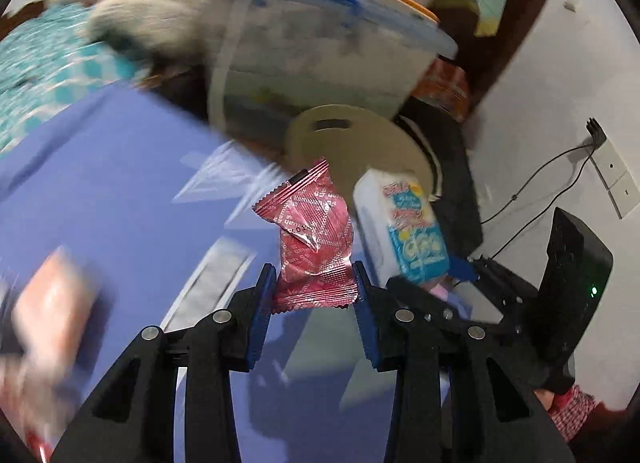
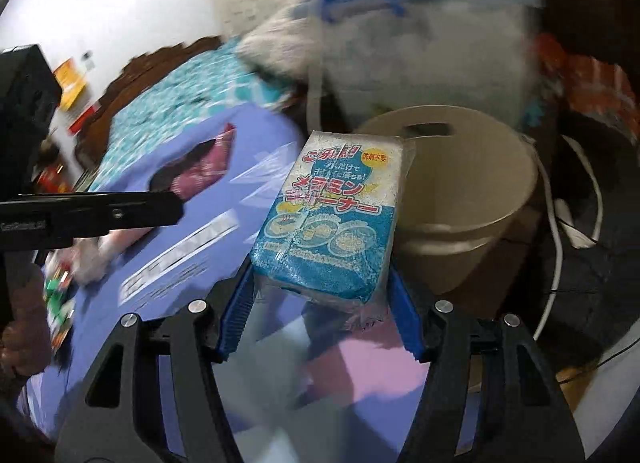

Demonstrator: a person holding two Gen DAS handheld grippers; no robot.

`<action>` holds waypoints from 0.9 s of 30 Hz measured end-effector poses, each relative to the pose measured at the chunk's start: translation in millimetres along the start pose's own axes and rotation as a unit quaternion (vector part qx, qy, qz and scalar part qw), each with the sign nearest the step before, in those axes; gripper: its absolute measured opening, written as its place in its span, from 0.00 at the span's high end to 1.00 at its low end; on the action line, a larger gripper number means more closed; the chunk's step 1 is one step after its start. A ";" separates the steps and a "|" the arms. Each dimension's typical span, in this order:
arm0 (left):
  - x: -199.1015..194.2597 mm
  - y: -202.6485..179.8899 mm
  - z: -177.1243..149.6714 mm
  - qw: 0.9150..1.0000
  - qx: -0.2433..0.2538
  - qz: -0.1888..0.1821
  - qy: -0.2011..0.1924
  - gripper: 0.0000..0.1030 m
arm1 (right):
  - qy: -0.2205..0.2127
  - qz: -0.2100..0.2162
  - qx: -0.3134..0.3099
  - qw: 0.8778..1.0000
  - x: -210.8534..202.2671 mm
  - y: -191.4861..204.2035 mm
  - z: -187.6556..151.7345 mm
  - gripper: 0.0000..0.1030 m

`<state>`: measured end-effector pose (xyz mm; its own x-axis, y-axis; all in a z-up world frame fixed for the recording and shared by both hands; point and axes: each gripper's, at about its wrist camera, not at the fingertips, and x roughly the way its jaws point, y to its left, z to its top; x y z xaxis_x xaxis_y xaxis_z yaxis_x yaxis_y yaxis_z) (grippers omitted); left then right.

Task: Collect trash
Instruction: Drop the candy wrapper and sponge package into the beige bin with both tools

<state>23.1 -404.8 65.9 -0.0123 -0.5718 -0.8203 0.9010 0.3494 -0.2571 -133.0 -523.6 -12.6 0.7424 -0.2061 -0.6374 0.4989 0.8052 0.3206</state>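
In the left wrist view, the left gripper (image 1: 314, 283) is pinching a crinkled, shiny red wrapper (image 1: 314, 239) with zigzag ends between its ribbed blue pads (image 1: 262, 303), above the purple cloth (image 1: 120, 167). Just to its right, a white sponge pack (image 1: 400, 223) with blue print is sitting in the right gripper (image 1: 456, 275), in front of the round beige bin (image 1: 360, 143) with a slot in its rim. This view alone is showing a black device (image 1: 572, 275) with a green light near the white wall.

In the right wrist view, the right gripper (image 2: 320, 295) is closing its blue pads (image 2: 236, 311) on the lower part of the rectangular, plastic-wrapped sponge pack (image 2: 332, 215), which is standing close before the smooth bin (image 2: 468, 199). Behind the bin, a blurred clear box (image 2: 420, 47) with a blue handle is standing. The left gripper (image 2: 176, 203) is entering dark from the left with the red wrapper (image 2: 208, 167).
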 end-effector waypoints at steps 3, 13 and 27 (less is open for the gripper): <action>44.1 -15.3 39.8 1.000 0.006 -0.023 0.019 0.65 | 0.002 -0.017 0.014 1.000 11.5 -27.3 21.3 0.36; 73.8 0.7 73.8 0.998 -0.055 -0.003 -0.004 0.24 | -0.051 -0.061 0.020 0.997 12.9 -42.3 41.5 0.14; -128.0 58.7 -161.3 0.983 -0.117 0.085 -0.117 0.27 | -0.018 0.101 -0.037 0.994 8.0 103.5 -15.8 0.46</action>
<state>7.6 -191.4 73.4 0.2549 -0.6359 -0.7284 0.7566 0.6002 -0.2592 -82.5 -433.1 4.4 0.8405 -0.0540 -0.5392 0.3045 0.8702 0.3874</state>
